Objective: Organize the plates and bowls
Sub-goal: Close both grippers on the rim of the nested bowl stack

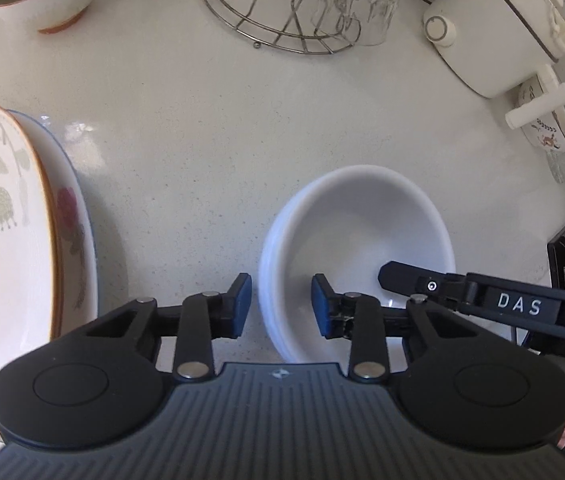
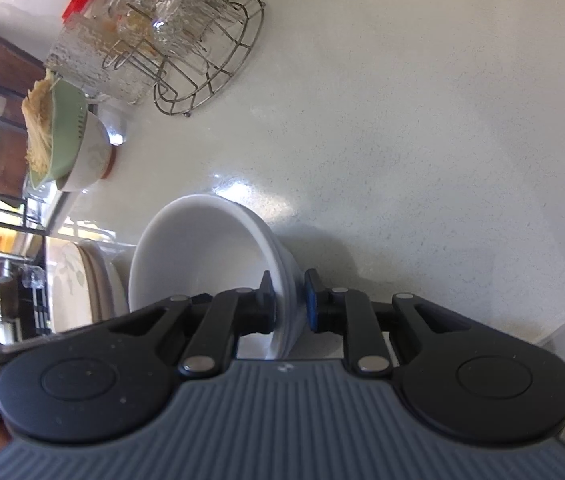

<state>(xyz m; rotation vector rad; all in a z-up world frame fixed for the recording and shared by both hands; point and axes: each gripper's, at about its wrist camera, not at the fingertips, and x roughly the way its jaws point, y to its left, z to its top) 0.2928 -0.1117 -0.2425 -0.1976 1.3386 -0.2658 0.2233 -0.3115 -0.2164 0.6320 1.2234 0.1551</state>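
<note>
The plates (image 1: pixel 10 216) already sit stacked at nine o'clock on the bench (image 1: pixel 186 128), while the right hand-held gripper (image 2: pixel 288 306) straddles the white bowls' (image 1: pixel 358 248) rim, the left hand-held gripper (image 1: pixel 280 306) released, so stowing them remains.

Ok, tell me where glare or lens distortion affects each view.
Left wrist view: fisheye bends the countertop edges; a small glare patch sits beside the plates. Right wrist view: a bright glare patch on the counter just beyond the white bowl; the window area at left is overexposed.
</note>
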